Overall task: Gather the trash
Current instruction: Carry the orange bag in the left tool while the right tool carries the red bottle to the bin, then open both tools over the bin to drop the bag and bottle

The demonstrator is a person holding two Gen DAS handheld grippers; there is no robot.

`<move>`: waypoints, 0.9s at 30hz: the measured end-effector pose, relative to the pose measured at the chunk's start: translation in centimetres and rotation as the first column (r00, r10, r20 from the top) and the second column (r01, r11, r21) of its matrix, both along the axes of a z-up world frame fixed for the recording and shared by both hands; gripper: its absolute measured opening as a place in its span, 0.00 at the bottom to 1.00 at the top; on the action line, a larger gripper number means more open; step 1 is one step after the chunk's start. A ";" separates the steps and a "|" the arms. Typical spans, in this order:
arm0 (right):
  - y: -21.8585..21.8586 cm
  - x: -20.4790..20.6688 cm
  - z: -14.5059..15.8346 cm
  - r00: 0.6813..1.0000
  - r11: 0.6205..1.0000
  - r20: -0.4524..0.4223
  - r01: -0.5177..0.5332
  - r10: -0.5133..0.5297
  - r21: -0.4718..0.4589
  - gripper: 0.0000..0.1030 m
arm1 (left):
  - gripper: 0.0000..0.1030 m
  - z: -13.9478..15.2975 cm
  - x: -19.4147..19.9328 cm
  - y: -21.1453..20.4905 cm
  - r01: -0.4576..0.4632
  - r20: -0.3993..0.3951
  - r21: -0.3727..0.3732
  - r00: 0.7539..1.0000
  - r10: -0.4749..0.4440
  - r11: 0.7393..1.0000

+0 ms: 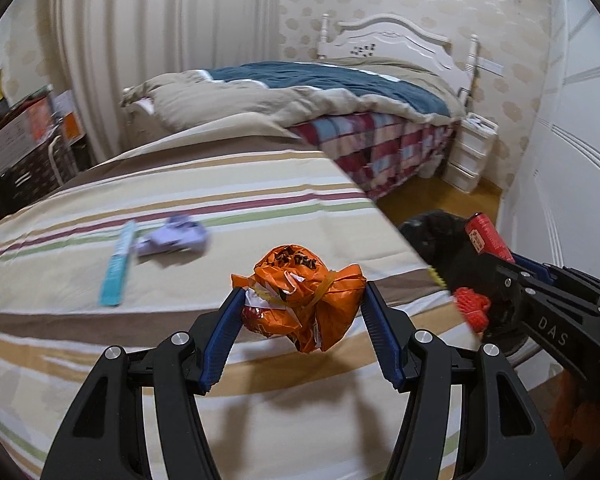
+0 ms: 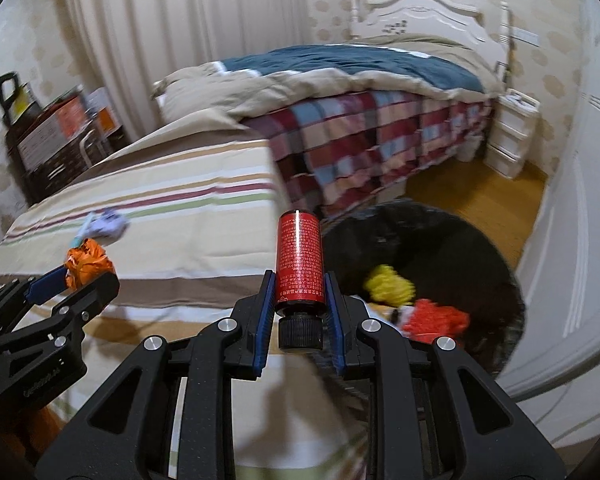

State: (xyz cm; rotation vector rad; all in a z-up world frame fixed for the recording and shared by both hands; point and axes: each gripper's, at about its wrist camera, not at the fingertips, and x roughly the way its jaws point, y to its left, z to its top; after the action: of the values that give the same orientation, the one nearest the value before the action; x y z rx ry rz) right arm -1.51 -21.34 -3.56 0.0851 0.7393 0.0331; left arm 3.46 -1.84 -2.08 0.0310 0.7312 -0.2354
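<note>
Left tool (image 1: 300, 300) grips one orange wrapper (image 1: 300, 300) — right tool (image 2: 299, 284) one red bottle (image 2: 299, 256); two scraps on bed (image 1: 260, 184).

Bedroom w/ white headboard (image 1: 396, 38), wood floor (image 2: 476, 192).

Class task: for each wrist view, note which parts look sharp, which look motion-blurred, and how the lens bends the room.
Left wrist view: the crumpled orange wrapper in the left gripper is sharp; the lilac packet is smeared. Right wrist view: the red cylindrical bottle in the right gripper is crisp; the yellow scrap blurs. Both views bow the walls, with dark corners.
</note>
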 end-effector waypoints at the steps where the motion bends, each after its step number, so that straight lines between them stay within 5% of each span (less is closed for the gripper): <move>1: -0.8 0.1 0.0 1.000 1.000 0.001 0.016 -0.016 -0.001 0.23 | 0.58 0.0 0.1 -0.5 0.009 -0.002 -0.002 1.000 -0.009 1.000; 27: -11.4 2.5 -2.2 0.972 0.972 -0.025 0.234 -0.234 -0.009 0.23 | 0.58 -0.8 5.4 -14.1 0.172 0.027 0.054 0.984 -0.173 0.984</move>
State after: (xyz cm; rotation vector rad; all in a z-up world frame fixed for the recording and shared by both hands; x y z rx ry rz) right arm 0.96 -32.71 -5.73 0.1668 0.7511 -0.1960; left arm 8.90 -15.92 -2.87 0.1475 0.7038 -0.3809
